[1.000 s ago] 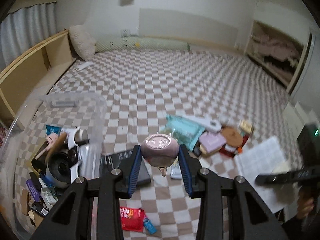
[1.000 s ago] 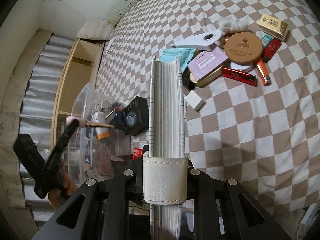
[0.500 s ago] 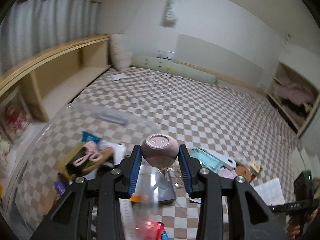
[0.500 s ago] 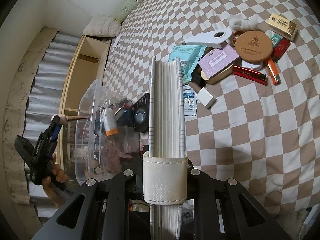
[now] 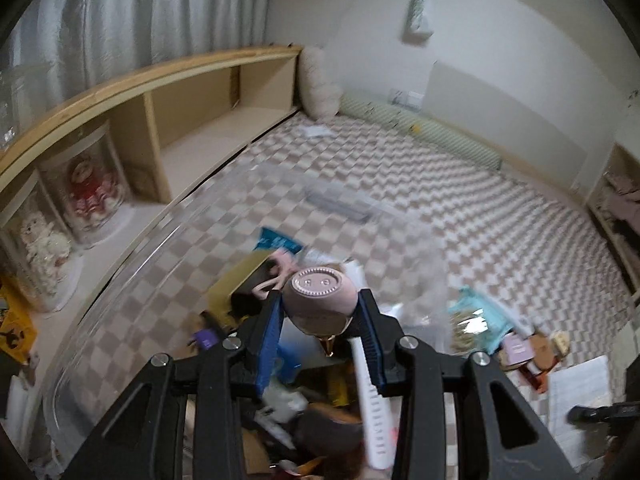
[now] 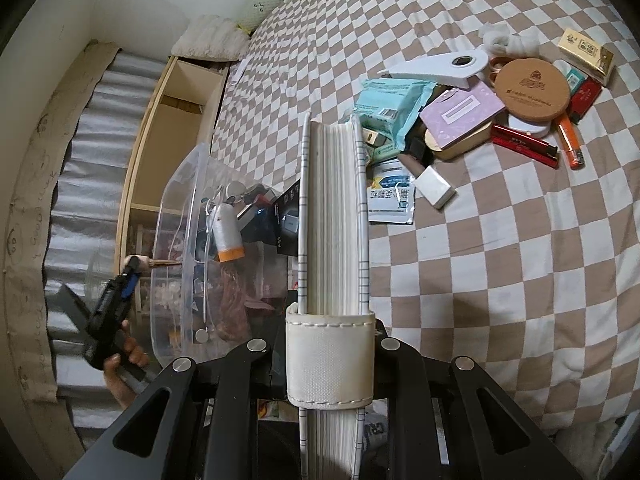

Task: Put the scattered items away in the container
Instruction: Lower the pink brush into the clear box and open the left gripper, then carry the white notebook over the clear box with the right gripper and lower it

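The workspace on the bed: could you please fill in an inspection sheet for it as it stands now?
Surface: checkered bedspread, brown and white.
Job's things: clear container at the bed's edge, already holding many items; pink round-topped object in the left gripper; white notebook in the right gripper.
Clutter: scattered pile includes a round cork coaster, lilac box, teal packet, orange lighter.
Grippers: left gripper shut on the pink object above the container; right gripper shut on the notebook.
Cables: nothing seen.
Surroundings: wooden shelf with dolls, grey curtain, pillow.
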`<action>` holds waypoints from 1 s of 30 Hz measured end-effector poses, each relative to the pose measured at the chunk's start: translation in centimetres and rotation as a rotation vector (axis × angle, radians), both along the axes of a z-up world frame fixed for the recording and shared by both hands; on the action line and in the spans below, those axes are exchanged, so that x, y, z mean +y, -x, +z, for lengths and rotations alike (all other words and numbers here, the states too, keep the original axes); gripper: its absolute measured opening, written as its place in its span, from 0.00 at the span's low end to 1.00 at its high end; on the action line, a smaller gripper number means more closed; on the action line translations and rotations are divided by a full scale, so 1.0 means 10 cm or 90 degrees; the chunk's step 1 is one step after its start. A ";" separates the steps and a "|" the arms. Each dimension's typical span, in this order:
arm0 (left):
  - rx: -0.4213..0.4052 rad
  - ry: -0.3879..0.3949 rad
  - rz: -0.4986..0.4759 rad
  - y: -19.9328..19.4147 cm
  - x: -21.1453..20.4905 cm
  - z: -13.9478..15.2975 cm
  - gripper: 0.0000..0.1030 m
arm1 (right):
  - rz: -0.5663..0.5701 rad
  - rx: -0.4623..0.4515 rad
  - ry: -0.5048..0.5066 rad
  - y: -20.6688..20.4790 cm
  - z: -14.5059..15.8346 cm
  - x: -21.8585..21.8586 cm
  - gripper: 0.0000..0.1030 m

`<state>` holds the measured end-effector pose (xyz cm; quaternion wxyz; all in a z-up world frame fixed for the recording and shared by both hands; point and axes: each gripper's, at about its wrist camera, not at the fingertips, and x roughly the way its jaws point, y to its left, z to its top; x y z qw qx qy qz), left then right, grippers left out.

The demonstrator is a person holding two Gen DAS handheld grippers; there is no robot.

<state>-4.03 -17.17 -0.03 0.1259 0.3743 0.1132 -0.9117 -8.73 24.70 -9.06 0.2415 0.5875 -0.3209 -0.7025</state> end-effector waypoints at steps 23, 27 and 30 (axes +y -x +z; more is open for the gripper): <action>-0.050 0.065 0.046 -0.21 -0.13 -0.17 0.68 | 0.027 0.062 0.054 0.15 0.45 -0.61 0.21; -0.030 0.053 0.056 -0.29 -0.15 -0.10 0.77 | 0.041 0.078 0.038 0.26 0.60 -0.85 0.21; -0.001 0.029 0.066 -0.38 -0.18 -0.02 0.81 | 0.054 0.102 0.023 0.34 0.77 -1.04 0.21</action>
